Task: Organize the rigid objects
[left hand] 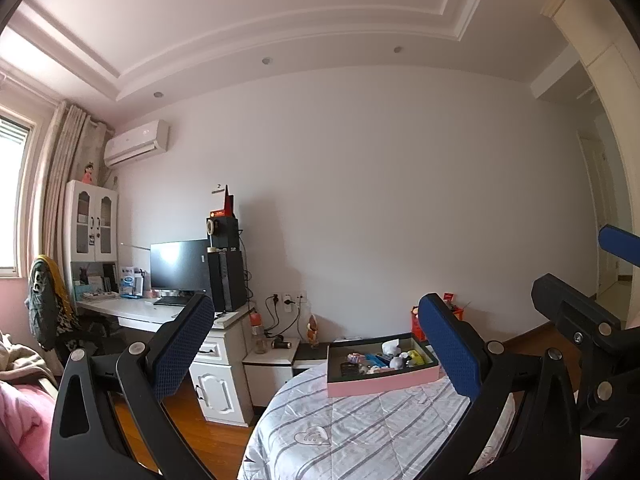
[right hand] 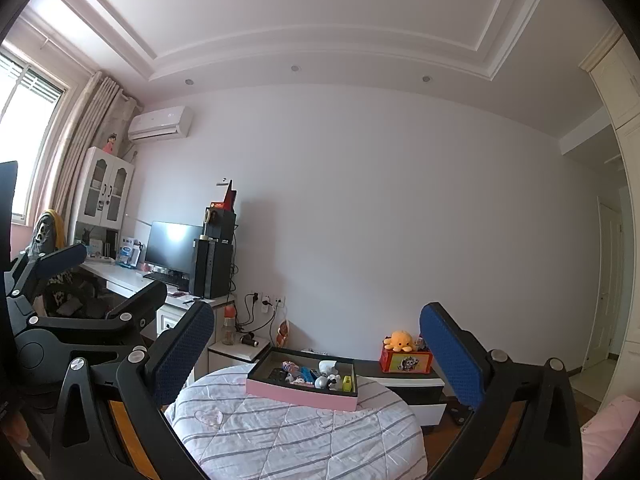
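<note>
A shallow pink box (left hand: 384,385) with a dark inside lies on a round bed with a striped quilt (left hand: 360,436). It holds several small items, among them a white piece (left hand: 390,346) and a yellow one (left hand: 416,358). My left gripper (left hand: 316,304) is raised short of the box, open and empty. In the right wrist view the same box (right hand: 300,395) lies ahead with a silver ball (right hand: 321,382) and a yellow-green block (right hand: 347,382) inside. My right gripper (right hand: 318,312) is open and empty too. Each gripper shows in the other's view: right gripper (left hand: 570,260), left gripper (right hand: 120,270).
A white desk (left hand: 132,310) with a monitor (left hand: 180,266) and a black computer tower stands on the left. A small nightstand (right hand: 236,350) is behind the bed. An orange plush octopus (right hand: 400,340) sits on a red box (right hand: 406,361) on a low cabinet. Wooden floor surrounds the bed.
</note>
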Tool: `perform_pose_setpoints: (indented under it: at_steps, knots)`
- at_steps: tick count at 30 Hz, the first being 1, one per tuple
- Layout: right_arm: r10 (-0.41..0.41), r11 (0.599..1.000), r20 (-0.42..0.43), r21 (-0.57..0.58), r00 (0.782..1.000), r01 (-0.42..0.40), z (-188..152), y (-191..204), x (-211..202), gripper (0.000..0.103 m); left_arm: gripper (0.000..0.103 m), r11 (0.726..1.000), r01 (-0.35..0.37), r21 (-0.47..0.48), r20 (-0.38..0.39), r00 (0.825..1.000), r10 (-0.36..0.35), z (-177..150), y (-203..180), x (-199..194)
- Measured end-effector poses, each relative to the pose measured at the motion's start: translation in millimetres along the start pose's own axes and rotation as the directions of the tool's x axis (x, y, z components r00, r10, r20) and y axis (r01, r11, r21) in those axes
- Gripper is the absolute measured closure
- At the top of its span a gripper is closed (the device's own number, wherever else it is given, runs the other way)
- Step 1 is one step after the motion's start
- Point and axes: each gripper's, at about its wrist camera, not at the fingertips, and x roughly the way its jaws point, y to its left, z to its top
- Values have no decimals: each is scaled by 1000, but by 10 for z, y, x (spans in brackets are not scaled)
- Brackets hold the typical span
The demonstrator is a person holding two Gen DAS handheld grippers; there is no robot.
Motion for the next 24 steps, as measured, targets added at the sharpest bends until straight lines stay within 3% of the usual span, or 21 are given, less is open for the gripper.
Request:
perform_pose_setpoints:
  at_steps: [24]
  knots:
    - [-14,1000,-10,-9,1000,14,-2,38,33,0,0,1000,-1,9,-6,1000,1,-14,32,-7]
